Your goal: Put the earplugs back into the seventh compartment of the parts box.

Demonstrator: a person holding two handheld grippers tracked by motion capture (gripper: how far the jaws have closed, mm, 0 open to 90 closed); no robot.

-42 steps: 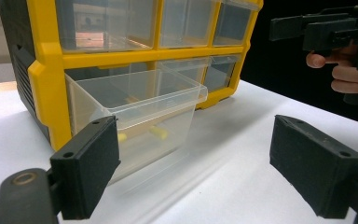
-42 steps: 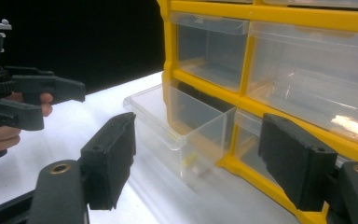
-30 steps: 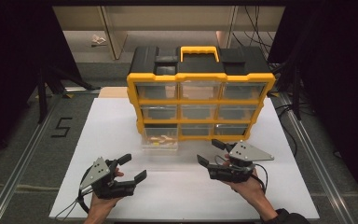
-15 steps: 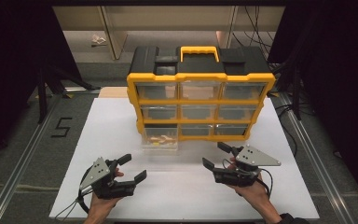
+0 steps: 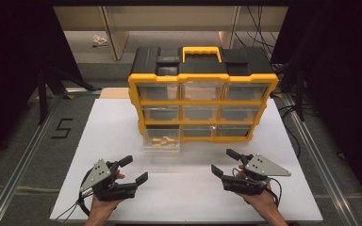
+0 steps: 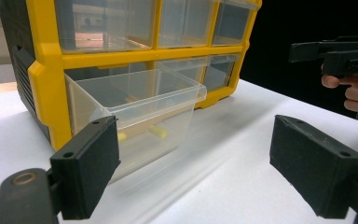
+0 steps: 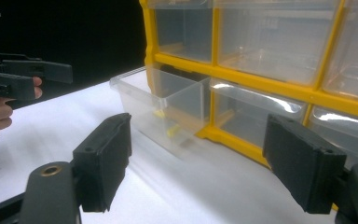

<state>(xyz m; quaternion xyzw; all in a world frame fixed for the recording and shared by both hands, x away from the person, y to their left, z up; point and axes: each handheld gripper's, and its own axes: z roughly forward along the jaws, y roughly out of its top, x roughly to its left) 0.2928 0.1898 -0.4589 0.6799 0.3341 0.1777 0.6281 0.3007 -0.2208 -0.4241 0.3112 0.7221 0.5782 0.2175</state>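
**A:** Where was the drawer (image 5: 162, 141)?

**B:** At the cabinet's bottom left slot, pulled out toward the person and resting on the white table (image 5: 122, 127). It was clear plastic, open at the top, with a few small yellow and tan pieces (image 5: 162, 140) lying on its floor. In the left gripper view it (image 6: 135, 116) stood at about eleven o'clock from the jaws.

**A:** And the cabinet?

**B:** The yellow cabinet (image 5: 202, 101) stood upright at twelve o'clock on the table, three rows of three clear drawers, a black top and a yellow handle (image 5: 201, 49). The other eight drawers sat shut in their slots.

**A:** What about the tongs?

**B:** The left gripper (image 5: 129, 170) hung over the table at about seven o'clock from the drawer, well apart from it, jaws spread and pinching nothing. The right gripper (image 5: 225, 162) was at about five o'clock from the drawer, also apart from it, jaws spread wide and empty. In the right gripper view the drawer (image 7: 161, 112) showed between the two black jaws, farther off.

**A:** Did either touch anything?

**B:** No. Each was held in a hand just above the tabletop, and the two were well apart.
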